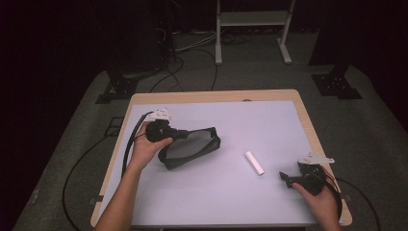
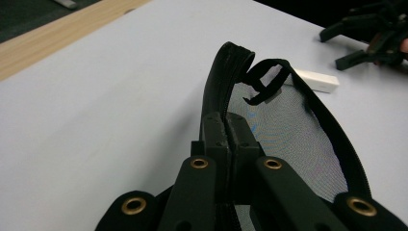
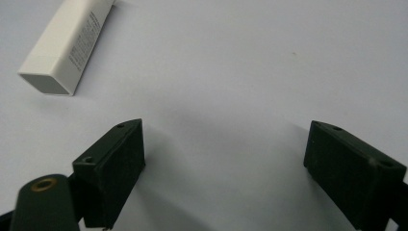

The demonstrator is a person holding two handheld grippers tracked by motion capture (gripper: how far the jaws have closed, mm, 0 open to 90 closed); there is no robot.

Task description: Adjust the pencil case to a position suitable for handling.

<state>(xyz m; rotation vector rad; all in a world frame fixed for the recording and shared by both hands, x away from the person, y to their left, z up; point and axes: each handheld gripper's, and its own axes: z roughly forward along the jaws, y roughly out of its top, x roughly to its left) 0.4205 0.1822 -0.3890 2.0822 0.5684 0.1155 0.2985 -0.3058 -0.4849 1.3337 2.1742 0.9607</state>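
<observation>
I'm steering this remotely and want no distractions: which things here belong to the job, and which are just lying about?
In the job:
- mesh pouch, its zipper edge pinched in the shut left gripper
- small white box, lying on the table just ahead of the open right gripper

Lying about:
- cables on the floor
- white stand behind the table

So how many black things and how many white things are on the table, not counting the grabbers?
Black: 1, the mesh pouch, pinched at its zip edge by the left gripper.
White: 1, the small box, lying loose near the open right gripper.
Total: 2
</observation>
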